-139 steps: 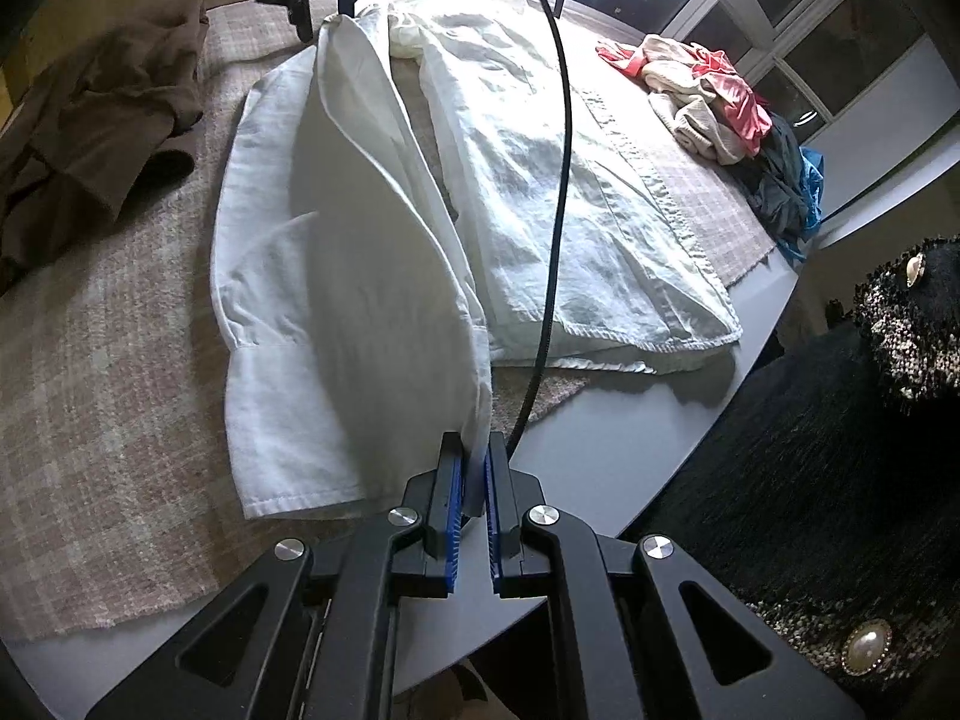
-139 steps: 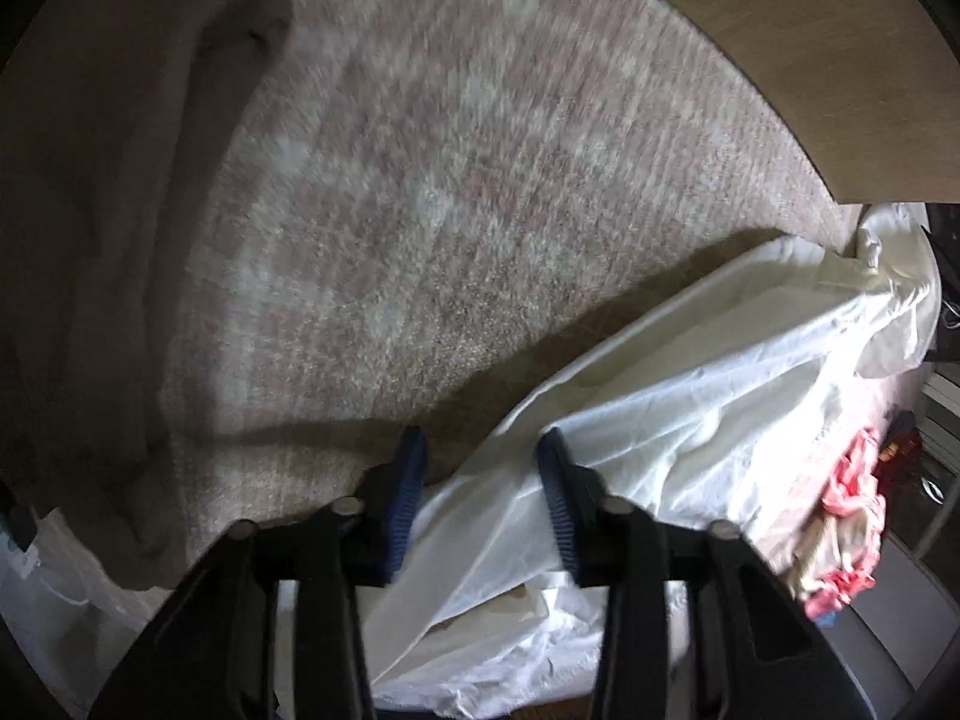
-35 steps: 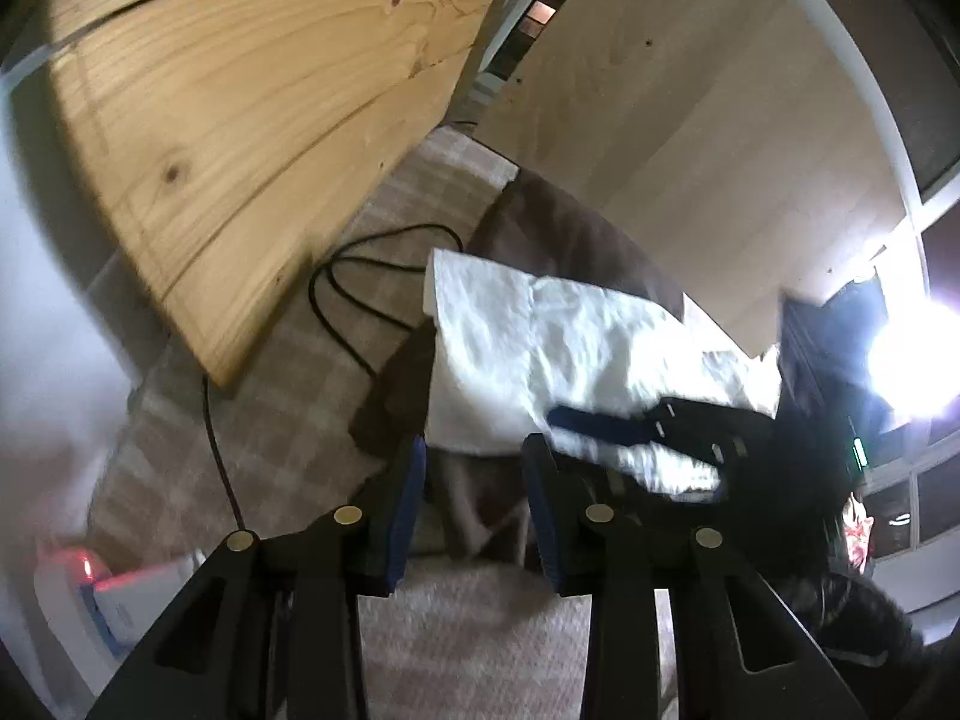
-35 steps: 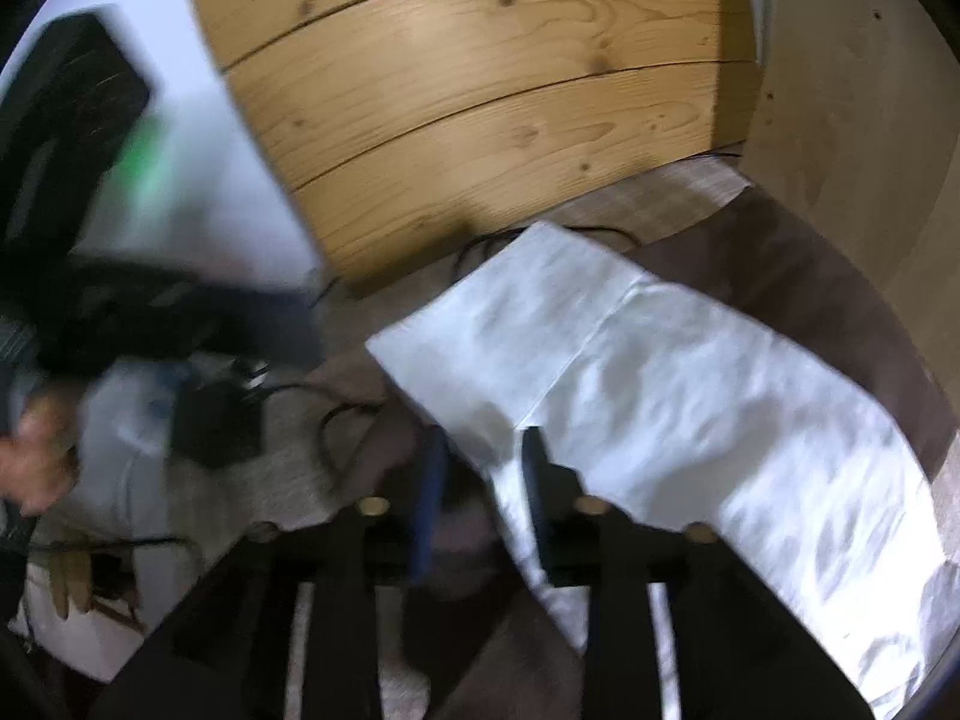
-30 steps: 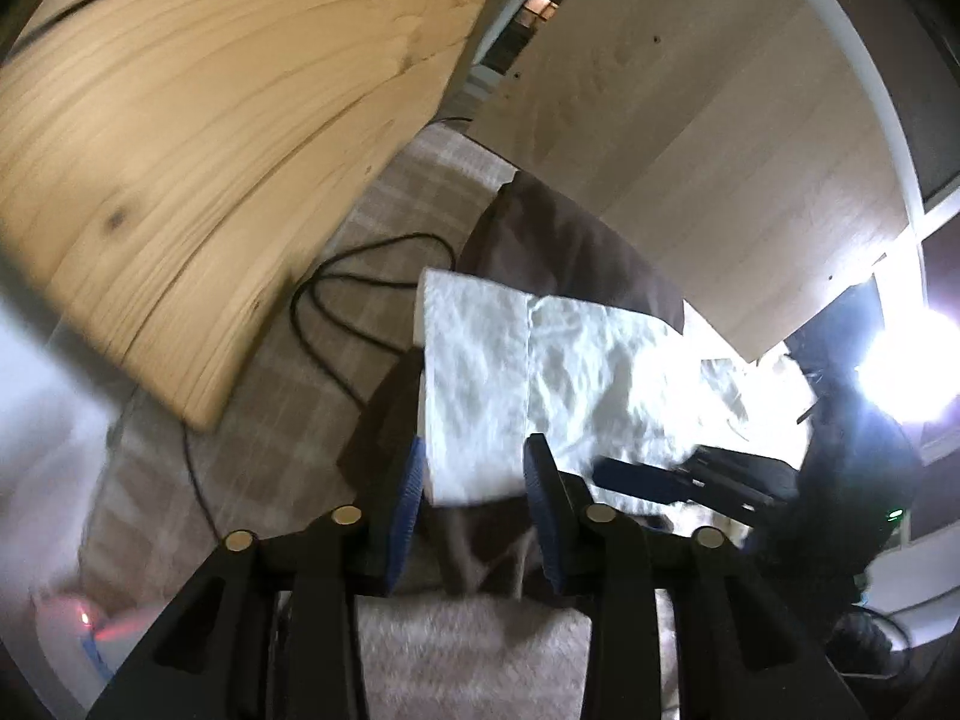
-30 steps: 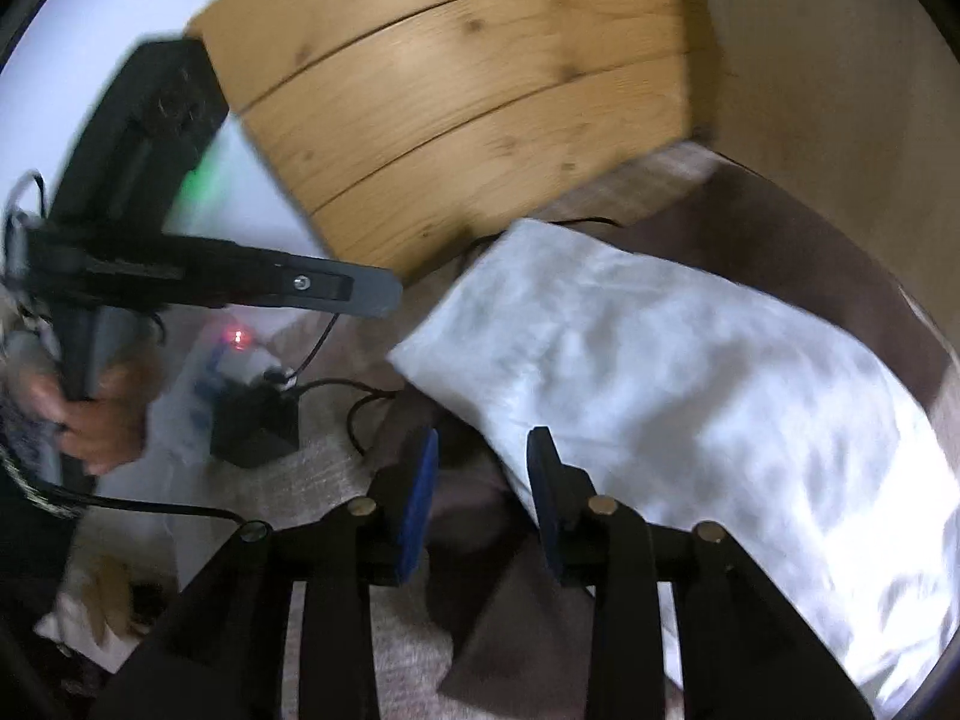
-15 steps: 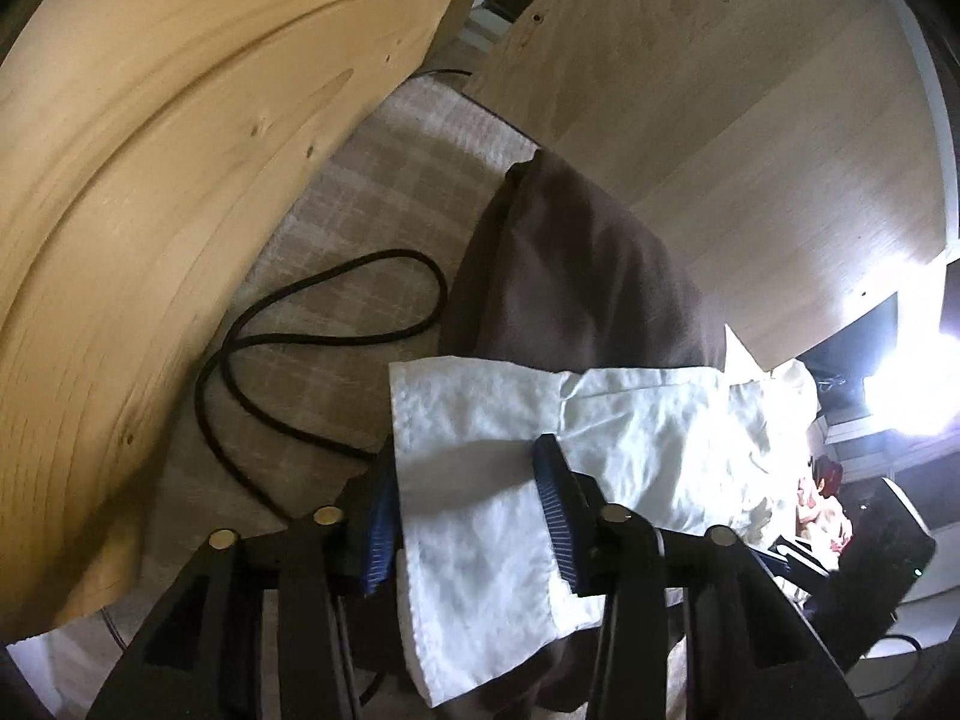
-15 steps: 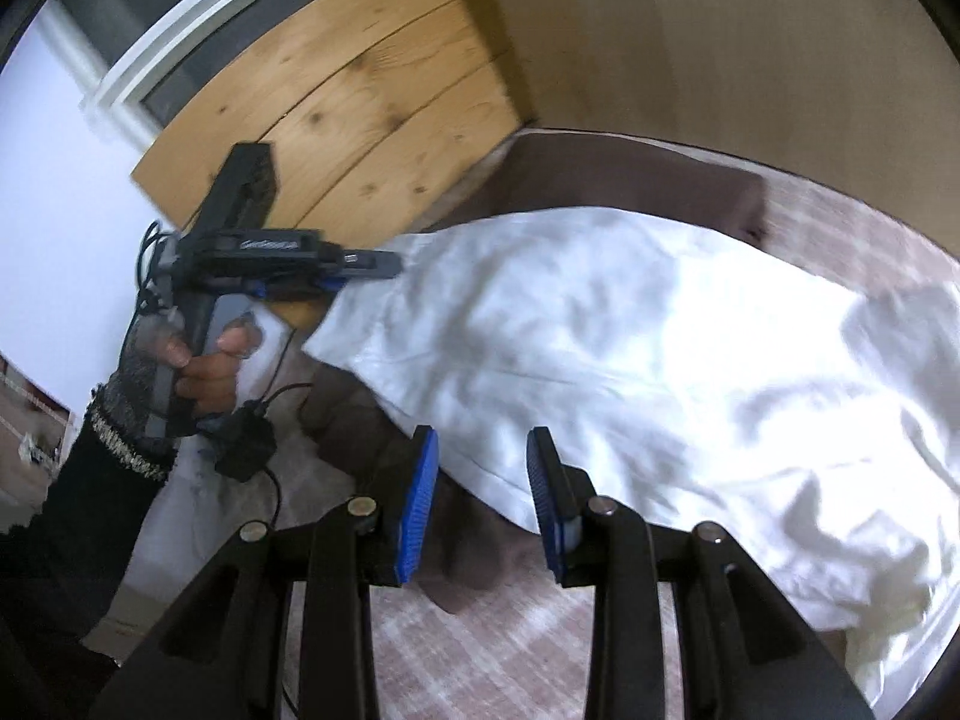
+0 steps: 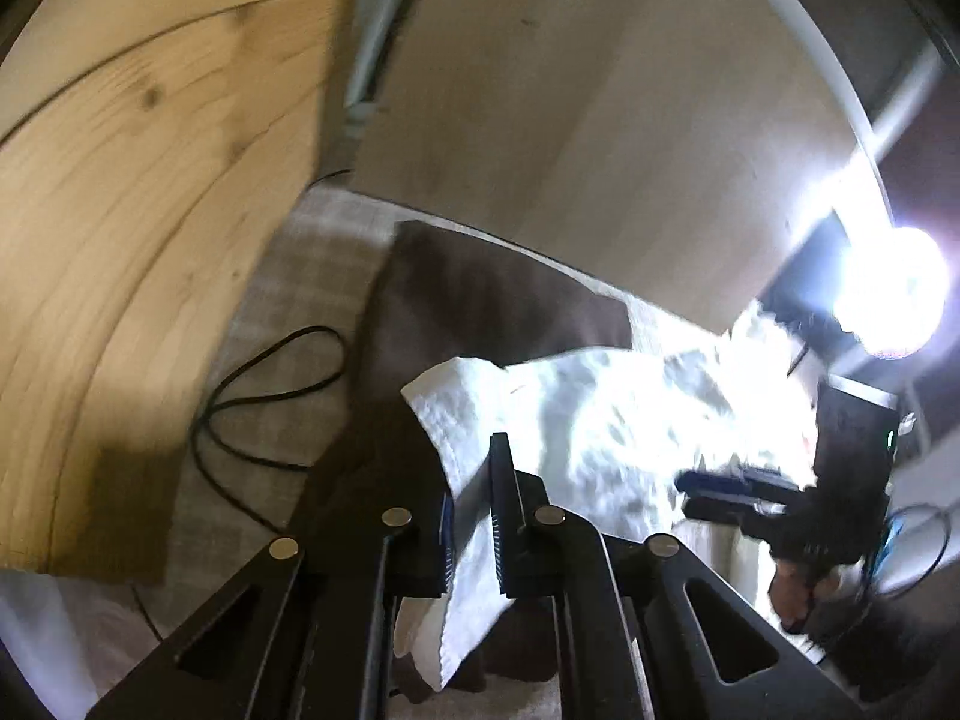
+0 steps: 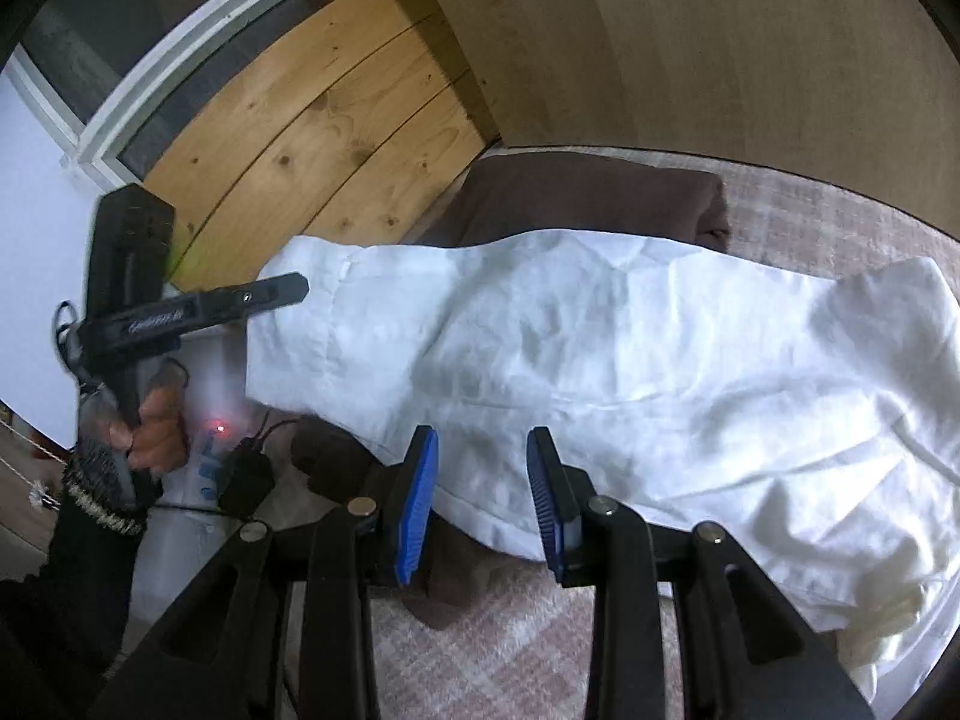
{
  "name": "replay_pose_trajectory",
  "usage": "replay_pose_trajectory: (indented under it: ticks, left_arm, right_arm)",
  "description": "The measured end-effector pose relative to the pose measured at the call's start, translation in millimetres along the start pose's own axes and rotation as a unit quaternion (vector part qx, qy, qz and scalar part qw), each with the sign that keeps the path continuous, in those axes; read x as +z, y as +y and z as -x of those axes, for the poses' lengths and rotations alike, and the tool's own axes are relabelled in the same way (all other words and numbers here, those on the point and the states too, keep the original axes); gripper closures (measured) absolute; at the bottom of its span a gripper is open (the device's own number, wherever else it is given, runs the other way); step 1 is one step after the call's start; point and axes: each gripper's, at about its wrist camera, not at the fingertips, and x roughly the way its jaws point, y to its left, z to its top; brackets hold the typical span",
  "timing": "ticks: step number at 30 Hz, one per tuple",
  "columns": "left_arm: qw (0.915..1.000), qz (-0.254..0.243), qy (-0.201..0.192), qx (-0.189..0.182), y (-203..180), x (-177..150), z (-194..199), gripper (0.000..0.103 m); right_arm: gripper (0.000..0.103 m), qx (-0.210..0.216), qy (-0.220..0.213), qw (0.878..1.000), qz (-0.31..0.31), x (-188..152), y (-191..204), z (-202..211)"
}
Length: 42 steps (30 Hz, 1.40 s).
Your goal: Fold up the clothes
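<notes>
Since half a sec earlier, the left gripper (image 9: 471, 516) had pulled back w/ the corner of the white shirt (image 10: 600, 372); its jaws had just been closing and now pinched that corner, hem edge hanging loose below the pads. In the right wrist view, the same gripper (image 10: 300, 288) showed at the shirt's far left corner, a hand (image 10: 150, 414) wrapped round its grip.

The right gripper (image 10: 480, 492) stood part open, blue pads either side of the shirt's near hem; whether the pads pressed the cloth couldn't be told, though a gap showed between each pad and the fabric. In the left wrist view, it (image 9: 720, 492) sat blurred at the shirt's right side.

The shirt lay spread across a brown garment (image 10: 588, 198), which stuck out past the shirt's far edge and near-left edge. Both rested on a plaid cloth (image 10: 840, 210) covering the surface. The shirt's right end was bunched and rumpled; left end flatter, w/ a straight side edge.

Room to move: bare plaid showed near the right gripper and past the brown garment's right end. Left side was tighter: wooden board (image 10: 312, 138) leaning close behind, a black cable (image 9: 258, 396) looped on the plaid by it, and a power strip (image 10: 210, 438) w/ a red light just beside the hand. A bright lamp (image 9: 888, 294) glared at far right in the left wrist view.
</notes>
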Motion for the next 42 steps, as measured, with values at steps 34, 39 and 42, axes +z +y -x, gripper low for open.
replay_pose_trajectory:
  ticks: [34,39,42]
  left_arm:
    - [0.9913,-0.080,-0.069,-0.080,-76,31,93,0.096]
    - [0.9854,-0.130,-0.072,-0.083,-128,23,103,0.096]
    - [0.9800,-0.164,-0.074,-0.084,-170,11,106,0.096]
  right_arm:
    - [0.073,-0.170,0.012,0.959,-0.227,-83,-113,99]
    - [0.084,-0.119,-0.046,0.970,-0.207,-103,-67,192]
    - [0.096,-0.163,-0.059,0.970,-0.171,-111,-53,241]
